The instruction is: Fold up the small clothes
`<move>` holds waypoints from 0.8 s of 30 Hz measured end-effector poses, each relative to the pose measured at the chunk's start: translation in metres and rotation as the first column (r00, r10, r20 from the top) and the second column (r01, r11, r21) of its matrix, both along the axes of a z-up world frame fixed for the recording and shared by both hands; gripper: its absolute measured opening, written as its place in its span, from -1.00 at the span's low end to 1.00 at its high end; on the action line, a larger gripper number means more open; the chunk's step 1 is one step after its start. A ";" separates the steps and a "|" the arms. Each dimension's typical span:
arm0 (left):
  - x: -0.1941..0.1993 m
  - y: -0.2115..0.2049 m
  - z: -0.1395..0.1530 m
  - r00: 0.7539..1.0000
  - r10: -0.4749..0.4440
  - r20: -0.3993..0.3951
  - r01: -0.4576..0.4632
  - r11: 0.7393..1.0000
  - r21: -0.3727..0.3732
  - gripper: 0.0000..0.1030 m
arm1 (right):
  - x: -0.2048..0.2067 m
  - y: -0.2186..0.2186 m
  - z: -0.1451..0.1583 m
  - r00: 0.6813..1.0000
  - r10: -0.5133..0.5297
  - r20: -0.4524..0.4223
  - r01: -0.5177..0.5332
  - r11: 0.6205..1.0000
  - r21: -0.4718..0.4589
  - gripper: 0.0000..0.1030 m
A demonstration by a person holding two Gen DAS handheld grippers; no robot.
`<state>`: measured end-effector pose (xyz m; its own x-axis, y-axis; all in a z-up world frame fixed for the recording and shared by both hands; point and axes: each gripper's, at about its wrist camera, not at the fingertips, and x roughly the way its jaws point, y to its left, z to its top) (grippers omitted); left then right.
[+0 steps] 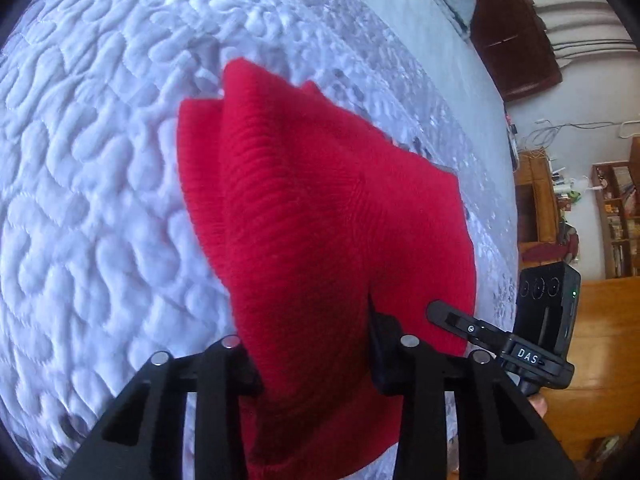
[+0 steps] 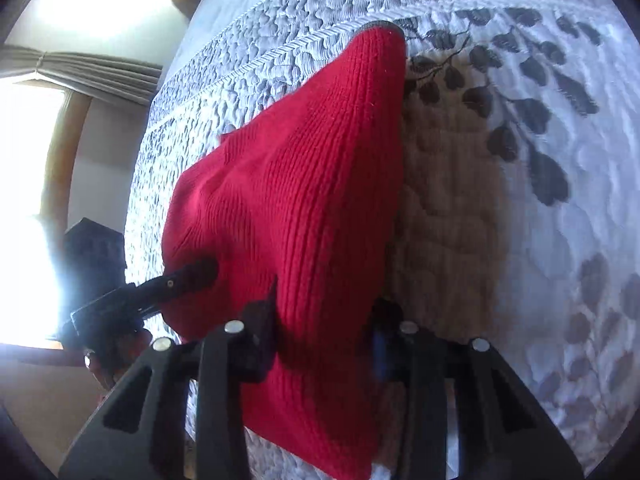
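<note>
A red knit garment hangs bunched over a white quilted bedspread. My left gripper is shut on a thick fold of it, and cloth fills the whole gap between the fingers. In the right wrist view the same red garment rises in a ridge toward the bed's piped edge. My right gripper is shut on its near edge. Each gripper shows in the other's view, biting the cloth's side: the right gripper and the left gripper. The pads are hidden under the knit.
The bedspread has a dark leaf pattern. Past the bed's edge lie a wooden floor, bookshelves and a dark wooden panel. A bright window with a grey curtain is at the left.
</note>
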<state>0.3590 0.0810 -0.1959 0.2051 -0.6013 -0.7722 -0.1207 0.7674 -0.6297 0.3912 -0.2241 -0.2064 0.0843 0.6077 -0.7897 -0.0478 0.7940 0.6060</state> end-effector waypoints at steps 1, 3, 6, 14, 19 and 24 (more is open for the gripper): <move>-0.005 -0.007 0.004 1.000 -0.013 0.004 0.013 1.000 0.006 -0.30 | -0.005 -0.003 0.006 1.000 0.007 0.012 -0.006 1.000 -0.025 -0.34; -0.014 -0.027 0.012 0.999 -0.045 0.013 0.044 0.998 0.034 -0.31 | -0.015 -0.011 0.013 1.000 0.010 0.012 -0.009 0.998 -0.062 -0.34; -0.028 -0.056 0.022 0.997 -0.078 0.023 0.077 0.996 0.045 -0.31 | -0.031 -0.030 0.023 1.000 0.006 0.016 -0.005 0.996 -0.088 -0.35; -0.070 -0.135 0.034 0.983 -0.177 0.038 0.176 0.984 0.032 -0.31 | -0.087 -0.110 0.047 0.998 -0.055 0.041 0.060 0.990 -0.124 -0.35; -0.096 -0.163 -0.004 0.980 -0.196 -0.017 0.197 0.976 0.096 -0.18 | -0.105 -0.150 0.000 0.991 -0.129 -0.040 0.126 0.989 -0.082 -0.26; -0.107 -0.148 -0.007 0.986 -0.167 -0.021 0.168 0.983 0.072 0.01 | -0.125 -0.162 0.002 0.987 -0.160 -0.011 0.160 0.987 -0.015 0.17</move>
